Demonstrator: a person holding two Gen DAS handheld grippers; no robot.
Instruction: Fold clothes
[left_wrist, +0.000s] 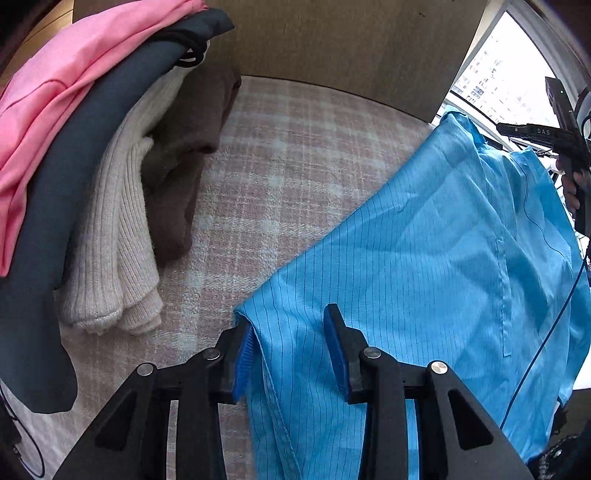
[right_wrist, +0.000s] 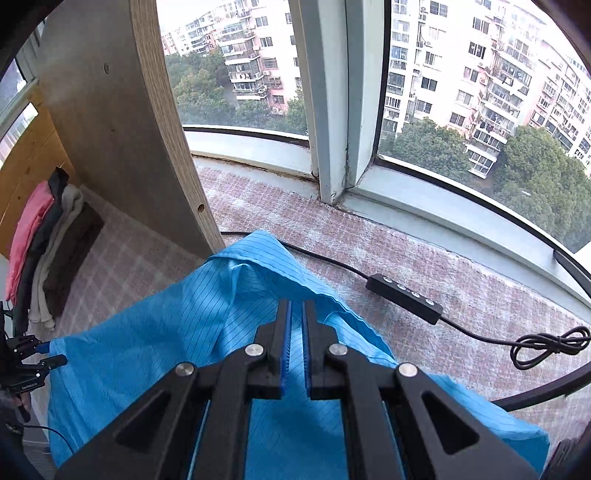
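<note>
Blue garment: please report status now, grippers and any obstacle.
Right gripper shut on blue garment. Left gripper jaws apart around its edge. Black cable lies beside it.

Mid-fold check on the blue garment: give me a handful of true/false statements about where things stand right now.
1. The right hand-held gripper is clamped on the blue garment. True.
2. The left hand-held gripper has its jaws fully shut. False: a gap shows between them, with the garment's edge lying in it.
3. The pink garment lies on top of the folded pile. True.
4. The black cable box sits on the blue garment. False: it lies on the checked cover, beside the garment.
5. The cream ribbed sweater lies spread flat by itself. False: it is folded in the pile.
</note>
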